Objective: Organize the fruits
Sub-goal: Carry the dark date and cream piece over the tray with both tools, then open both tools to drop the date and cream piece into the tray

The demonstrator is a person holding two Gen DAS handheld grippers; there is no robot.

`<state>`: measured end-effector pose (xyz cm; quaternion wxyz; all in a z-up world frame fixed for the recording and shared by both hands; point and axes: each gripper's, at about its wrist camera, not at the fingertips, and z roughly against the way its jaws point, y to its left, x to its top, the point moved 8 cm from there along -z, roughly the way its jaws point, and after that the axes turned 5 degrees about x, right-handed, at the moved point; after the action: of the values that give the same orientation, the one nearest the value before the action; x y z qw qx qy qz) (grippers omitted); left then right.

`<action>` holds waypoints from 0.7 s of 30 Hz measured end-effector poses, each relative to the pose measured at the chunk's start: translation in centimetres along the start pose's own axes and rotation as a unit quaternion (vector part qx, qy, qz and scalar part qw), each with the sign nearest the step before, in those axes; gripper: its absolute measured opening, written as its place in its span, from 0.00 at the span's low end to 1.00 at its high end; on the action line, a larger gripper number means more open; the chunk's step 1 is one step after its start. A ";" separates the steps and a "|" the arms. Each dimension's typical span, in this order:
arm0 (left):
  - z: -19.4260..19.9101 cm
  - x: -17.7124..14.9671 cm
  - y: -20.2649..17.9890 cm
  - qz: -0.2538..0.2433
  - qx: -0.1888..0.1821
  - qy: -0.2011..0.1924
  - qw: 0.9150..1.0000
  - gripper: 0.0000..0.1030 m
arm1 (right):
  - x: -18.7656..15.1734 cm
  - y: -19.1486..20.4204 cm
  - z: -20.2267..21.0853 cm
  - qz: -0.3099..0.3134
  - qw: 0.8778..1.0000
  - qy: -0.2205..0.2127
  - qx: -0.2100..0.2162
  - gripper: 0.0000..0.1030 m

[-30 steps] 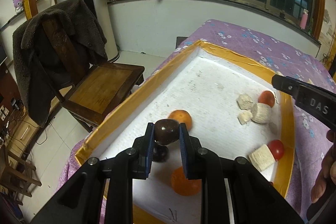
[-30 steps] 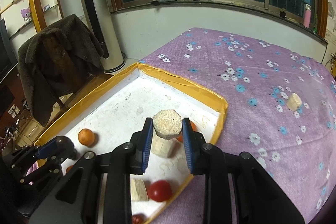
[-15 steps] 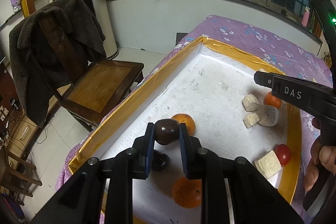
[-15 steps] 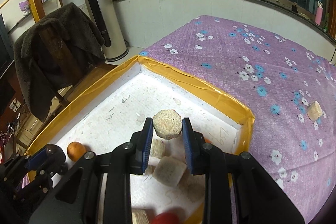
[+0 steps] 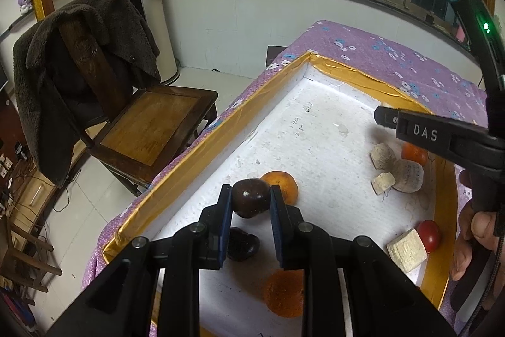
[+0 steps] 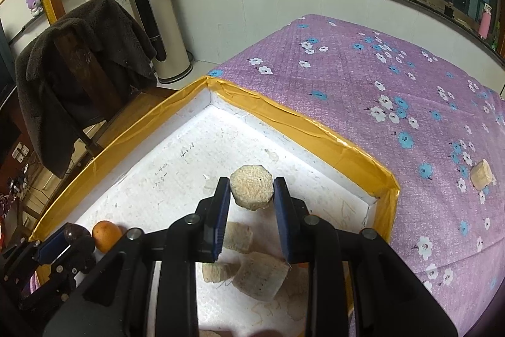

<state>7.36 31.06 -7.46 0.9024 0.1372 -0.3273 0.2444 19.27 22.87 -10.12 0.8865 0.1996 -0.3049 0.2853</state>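
Left fingers: I have them clamped on a dark brown glossy round fruit, jaws just opening; it hangs over the white foam tray with yellow taped rim.
Right fingers: I grip a beige octagonal fibrous block.
Release: I lower first, beside the second dark fruit, clear of the orange citrus.
Axis: near-round; no clear heading.

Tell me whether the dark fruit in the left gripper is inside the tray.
Not set down: the dark fruit, between the opening left gripper, hangs over the tray.
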 end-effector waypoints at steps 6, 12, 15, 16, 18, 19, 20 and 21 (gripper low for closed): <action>0.0 -0.1 0.2 0.001 0.011 0.004 1.000 0.48 | 0.1 0.0 -0.4 0.000 1.000 0.006 -0.004 0.29; 0.5 -0.5 1.0 0.008 0.023 0.008 1.000 0.76 | 0.0 -0.5 0.4 -0.001 1.000 0.005 -0.026 0.72; 1.4 -0.6 1.2 0.015 0.014 0.006 1.000 0.76 | -0.1 -0.6 1.5 0.006 0.999 -0.001 -0.035 0.78; 2.0 -0.8 1.4 0.018 0.012 0.001 1.000 0.76 | -0.2 -0.7 2.0 0.008 0.999 -0.002 -0.038 0.78; 2.7 -1.1 1.7 0.023 0.011 -0.004 1.000 0.77 | -0.5 -0.8 3.5 0.014 0.999 -0.010 -0.043 0.79; 3.1 -1.4 1.8 0.023 0.010 -0.006 1.000 0.78 | -0.8 -1.0 4.4 0.016 0.999 -0.016 -0.044 0.84; 3.7 -1.8 1.9 0.023 0.010 -0.007 1.000 0.81 | -1.1 -1.1 5.3 0.018 0.999 -0.022 -0.046 0.90; 4.1 -2.1 2.0 0.022 0.010 -0.010 1.000 0.82 | -1.7 -1.3 6.6 0.022 0.998 -0.030 -0.050 0.93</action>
<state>2.73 30.31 -5.63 0.8920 0.1417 -0.3365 0.2664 16.18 17.73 -6.67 0.8792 0.1570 -0.3499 0.2829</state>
